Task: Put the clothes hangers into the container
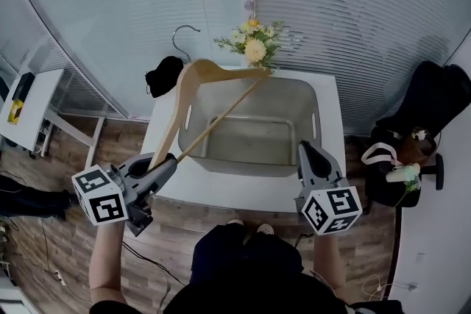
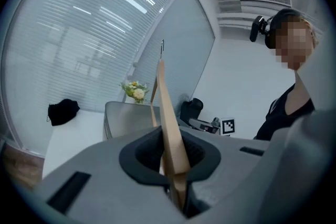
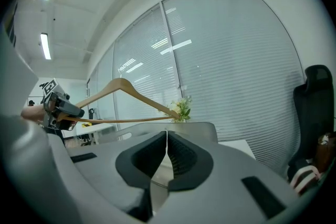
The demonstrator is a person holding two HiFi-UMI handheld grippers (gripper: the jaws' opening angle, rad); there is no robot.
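Hanger [image 1: 197, 70], pinched by one end in the left claw [image 1: 163, 164], points toward one o'clock above the tub [image 1: 316, 121], seemingly clear of its rim; the right claw [image 1: 307, 154], shut and empty, sits at the tub's five o'clock.

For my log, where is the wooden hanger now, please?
Head view, left: the hanger, clamped in the left tongs, slants over the grey container toward the flowers.
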